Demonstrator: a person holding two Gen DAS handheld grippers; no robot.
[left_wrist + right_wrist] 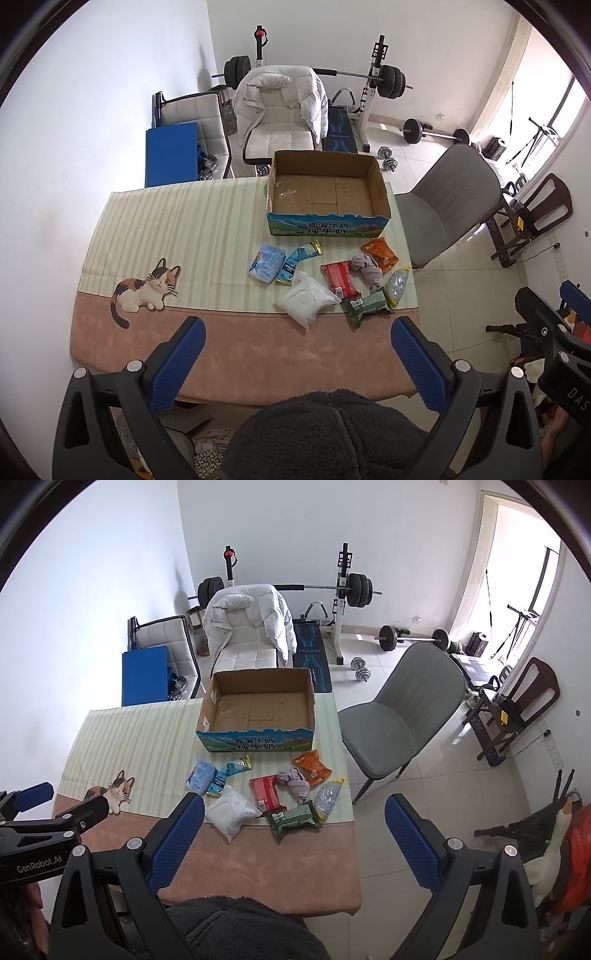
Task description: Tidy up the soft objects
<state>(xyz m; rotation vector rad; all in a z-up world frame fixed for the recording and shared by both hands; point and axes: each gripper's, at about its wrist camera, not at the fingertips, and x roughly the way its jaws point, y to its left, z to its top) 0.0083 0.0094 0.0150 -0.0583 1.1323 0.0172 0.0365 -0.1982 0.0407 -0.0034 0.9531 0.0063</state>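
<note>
Fingers [188, 354] of the left gripper [295, 360] are spread wide and hold nothing, raised over the near edge of the counter [236, 354]; the right gripper [293, 836] is likewise spread and bare. Nothing looks sorted yet, so this seems the start: the next move calls for lowering onto one item and carrying it to the cardboard box [327, 192], which stands open beyond. Soft packets lie scattered between: a white pouch [306, 301], a red pack [340, 278], a crumpled grey cloth [367, 267].

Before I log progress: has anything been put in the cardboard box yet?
No, the cardboard box shows only its bare brown floor, and the packets lie on the table in front.
</note>
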